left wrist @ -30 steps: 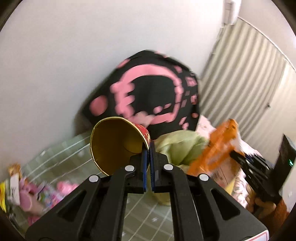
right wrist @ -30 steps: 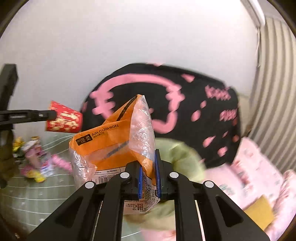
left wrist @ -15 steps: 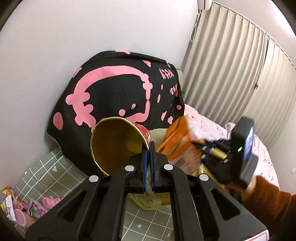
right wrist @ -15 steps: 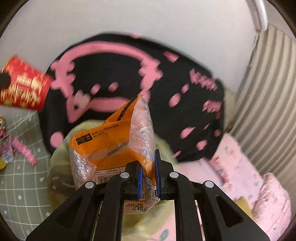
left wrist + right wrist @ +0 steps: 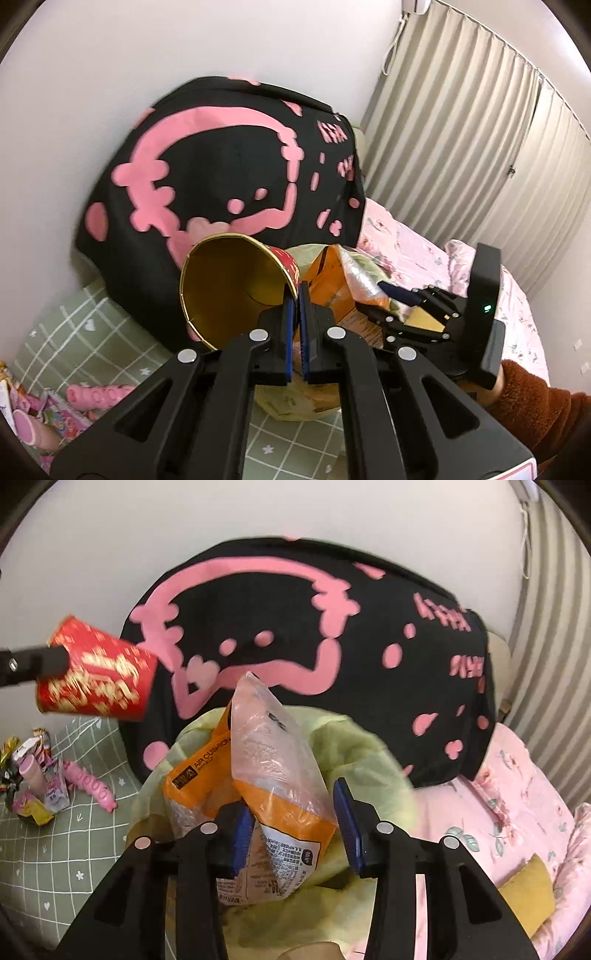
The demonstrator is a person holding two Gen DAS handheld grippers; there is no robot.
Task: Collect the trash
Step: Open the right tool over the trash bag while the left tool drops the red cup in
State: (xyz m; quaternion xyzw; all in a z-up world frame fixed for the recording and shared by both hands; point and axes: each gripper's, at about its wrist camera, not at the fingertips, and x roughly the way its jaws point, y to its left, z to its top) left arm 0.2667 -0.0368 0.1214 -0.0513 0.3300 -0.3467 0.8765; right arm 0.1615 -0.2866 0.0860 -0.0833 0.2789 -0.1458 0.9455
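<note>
The right hand-held gripper (image 5: 291, 834), clamped on the orange wrapper (image 5: 273, 775) a second earlier, was opening, releasing it into the green trash bag (image 5: 354, 746). The left hand-held gripper (image 5: 295, 302) remained clamped on the red paper cup (image 5: 236, 291), next for disposal.

Left tool (image 5: 295, 291) clamped on red paper cup's (image 5: 236, 288) rim.

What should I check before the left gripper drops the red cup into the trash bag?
1. Right gripper jaws opening, pads clear of the orange packet: ok.
2. Orange packet over the green trash bag: ok.
3. Left gripper shut on the red cup rim: ok.
4. Cup over the bag mouth: not ok, it sits to the side.
5. Packet fully dropped in: cannot tell.
</note>
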